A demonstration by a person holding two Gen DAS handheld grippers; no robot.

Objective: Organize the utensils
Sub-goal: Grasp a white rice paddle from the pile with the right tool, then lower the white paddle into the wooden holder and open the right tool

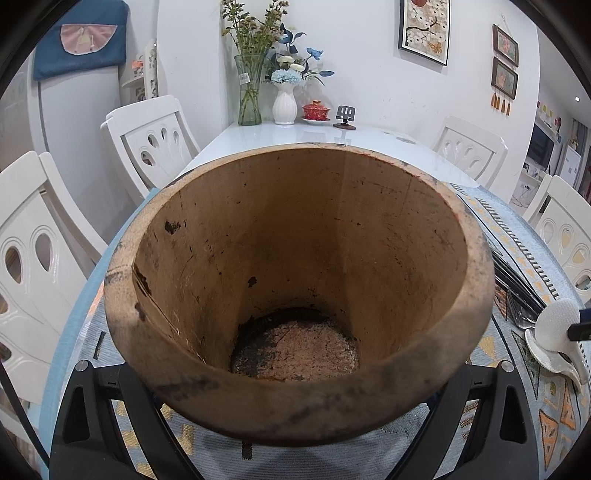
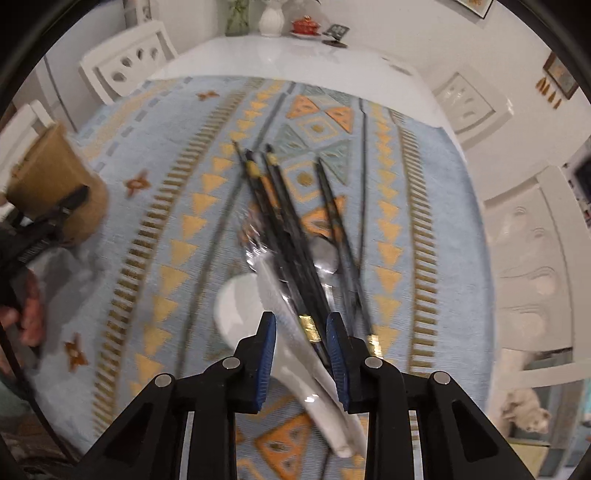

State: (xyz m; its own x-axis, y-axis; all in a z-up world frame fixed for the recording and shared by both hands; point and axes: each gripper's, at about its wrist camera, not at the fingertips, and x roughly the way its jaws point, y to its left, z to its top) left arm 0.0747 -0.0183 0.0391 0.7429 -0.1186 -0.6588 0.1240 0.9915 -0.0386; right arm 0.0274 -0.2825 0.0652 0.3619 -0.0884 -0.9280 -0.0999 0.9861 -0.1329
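- The holder (image 1: 299, 295), a worn wooden cup with a stained floor and nothing in it, stands on the cloth (image 2: 177, 155) and fills the left wrist view; the left gripper (image 2: 70, 206) is clamped on its sides.
- Right of the holder, the utensils lie in 1 loose pile on the cloth: black chopsticks (image 2: 291, 236) with gold bands, a white spoon (image 2: 240, 306), a metal spoon (image 2: 327, 254) (a second metal piece under the chopsticks is too blurred to name).
- The right gripper (image 2: 301, 354) points steeply down over the pile, jaws closed on the white spoon's handle and a gold-banded chopstick end.
- The cloth is pale blue with orange triangles and striped bands, covering the near end of a glossy white table (image 1: 295, 136).
- Beyond the holder, at the table's far end: 2 vases (image 1: 284, 105) of flowers, a red lidded cup (image 1: 316, 110), a small stand (image 1: 345, 117).
- White chairs (image 1: 151, 140) line both sides; framed pictures (image 1: 424, 29) hang on the white wall.
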